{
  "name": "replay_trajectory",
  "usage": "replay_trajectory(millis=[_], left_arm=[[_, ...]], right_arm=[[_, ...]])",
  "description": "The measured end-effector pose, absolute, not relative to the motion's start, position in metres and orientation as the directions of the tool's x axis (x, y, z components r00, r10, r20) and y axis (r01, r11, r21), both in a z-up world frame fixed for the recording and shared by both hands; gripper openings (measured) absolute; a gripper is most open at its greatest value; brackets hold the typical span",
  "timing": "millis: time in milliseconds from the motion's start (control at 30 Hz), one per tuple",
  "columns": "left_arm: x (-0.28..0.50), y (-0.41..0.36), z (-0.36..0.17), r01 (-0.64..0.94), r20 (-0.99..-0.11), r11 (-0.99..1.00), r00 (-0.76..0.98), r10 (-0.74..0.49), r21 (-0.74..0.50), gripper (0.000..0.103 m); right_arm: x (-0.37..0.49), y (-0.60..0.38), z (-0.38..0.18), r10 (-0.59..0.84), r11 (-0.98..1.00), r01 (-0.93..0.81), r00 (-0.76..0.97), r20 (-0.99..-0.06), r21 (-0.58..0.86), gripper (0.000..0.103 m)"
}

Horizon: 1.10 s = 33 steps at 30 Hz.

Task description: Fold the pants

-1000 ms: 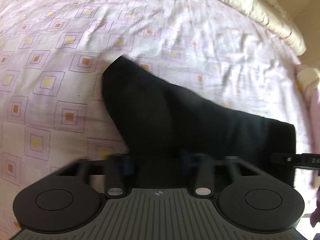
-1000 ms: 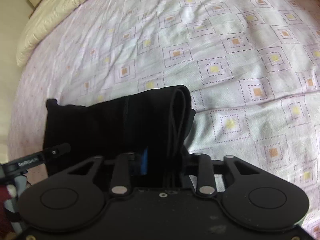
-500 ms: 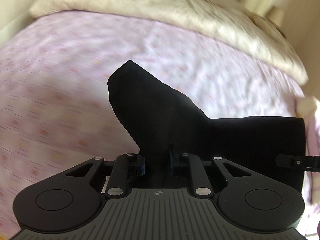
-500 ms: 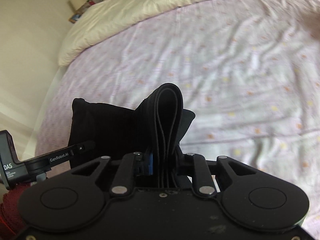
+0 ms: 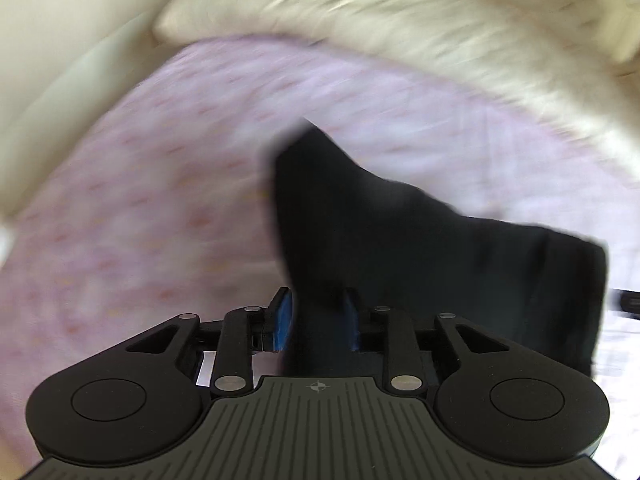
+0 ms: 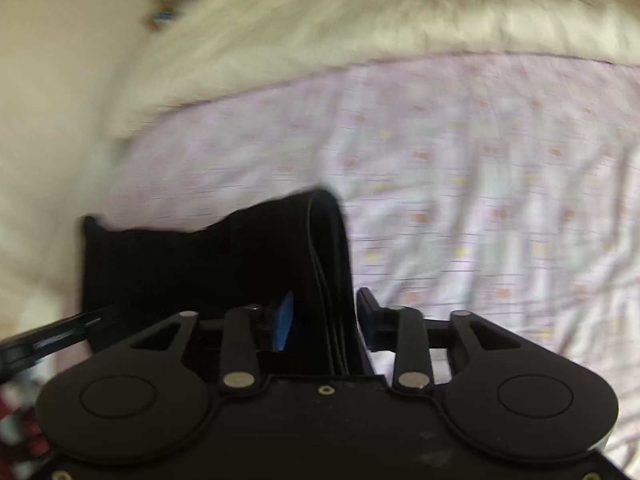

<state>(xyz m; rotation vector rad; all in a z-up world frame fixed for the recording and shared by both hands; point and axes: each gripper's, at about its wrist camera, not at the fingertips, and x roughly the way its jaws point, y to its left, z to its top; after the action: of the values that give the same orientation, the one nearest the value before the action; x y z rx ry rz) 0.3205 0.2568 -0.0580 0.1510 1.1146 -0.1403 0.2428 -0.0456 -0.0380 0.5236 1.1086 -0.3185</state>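
The black pants (image 5: 400, 248) hang folded above the pink patterned bedsheet (image 5: 140, 220), stretched between both grippers. My left gripper (image 5: 316, 316) has one end of the fabric filling the space between its blue pads, and its jaws are opening. In the right wrist view the stacked folded edges of the pants (image 6: 328, 264) stand between the fingers of my right gripper (image 6: 324, 316). Its jaws are opening too, and the left blue pad (image 6: 284, 320) stands slightly off the bundle. The other gripper's tip (image 6: 60, 332) shows at the left edge.
A cream duvet (image 5: 400, 28) lies bunched along the far side of the bed, also seen as the duvet (image 6: 360, 20) in the right wrist view. A pale wall (image 5: 48, 60) rises beyond the bed's left edge. Both pictures are blurred by motion.
Both grippers have carried the pants up and toward the duvet end of the bed. The right jaws have widened around the folded bundle; the left jaws have parted slightly.
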Motion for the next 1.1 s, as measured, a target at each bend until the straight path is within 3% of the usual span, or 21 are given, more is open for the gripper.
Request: replay_trajectory(millis=[67,300,433,800,967,1100], left_arm=[[0.323,0.266,-0.065,0.154,-0.893,0.982,0.45,0.031,0.112,0.026],[0.29,0.272,-0.043,0.121,-0.869,0.99,0.496,0.001,0.07,0.027],[0.263,0.26,-0.026,0.12,-0.847,0.985,0.53,0.042,0.124,0.027],[0.191,0.238,0.017,0.156,-0.847,0.988,0.525,-0.078,0.006,0.027],[0.172,0.23,0.029,0.184,-0.837,0.982,0.544,-0.06,0.049,0.027],[0.164,0.23,0.029,0.172,-0.858,0.984,0.51,-0.056,0.038,0.027]], right_arm=[[0.24,-0.051,-0.043,-0.008,0.823,0.521,0.409,-0.912,0.227,0.04],[0.195,-0.031,-0.011,-0.019,0.86,0.443,0.521,-0.853,0.252,0.04],[0.167,-0.007,0.007,0.001,0.872,0.404,0.562,-0.827,0.276,0.043],[0.109,0.058,0.051,0.041,0.909,0.307,0.608,-0.793,0.283,0.056],[0.091,0.07,0.072,0.047,0.925,0.259,0.647,-0.761,0.277,0.065],[0.084,0.071,0.078,0.027,0.929,0.265,0.649,-0.761,0.26,0.065]])
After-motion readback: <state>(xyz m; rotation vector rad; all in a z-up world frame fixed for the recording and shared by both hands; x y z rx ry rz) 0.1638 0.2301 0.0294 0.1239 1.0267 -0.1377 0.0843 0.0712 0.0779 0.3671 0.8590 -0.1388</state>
